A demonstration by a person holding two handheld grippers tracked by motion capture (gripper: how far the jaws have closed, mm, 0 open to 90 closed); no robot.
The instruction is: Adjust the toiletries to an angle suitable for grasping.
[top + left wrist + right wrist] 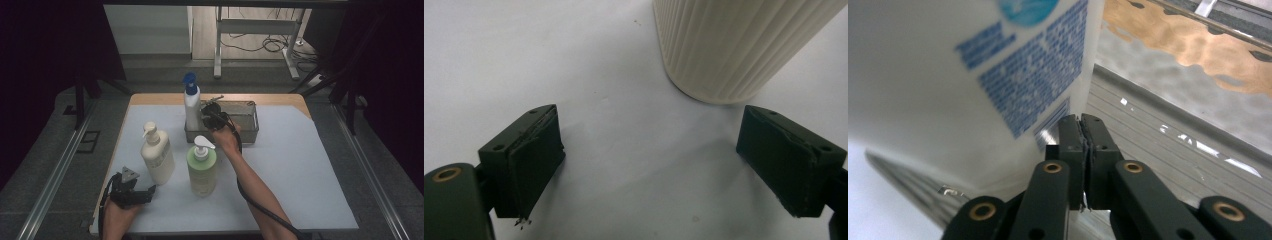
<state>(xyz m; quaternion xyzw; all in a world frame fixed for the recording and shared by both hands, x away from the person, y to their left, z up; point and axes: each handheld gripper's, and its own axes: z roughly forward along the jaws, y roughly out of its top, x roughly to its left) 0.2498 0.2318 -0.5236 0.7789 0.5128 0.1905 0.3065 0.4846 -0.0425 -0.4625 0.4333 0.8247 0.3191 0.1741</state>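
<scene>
Cream bottle (157, 156) upright, just ahead-right of left gripper (134, 191), jaws wide, empty. Right gripper (214, 116) closed, empty, beside white bottle (191, 107) in basket (248, 131).

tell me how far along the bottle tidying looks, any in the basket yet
Done: the white bottle with the blue pump stands in the wire basket. In hand: nothing; the right gripper sits shut beside that bottle, and the left gripper rests open on the table. Left, if all go in: the cream bottle and green bottle stand outside it.
</scene>
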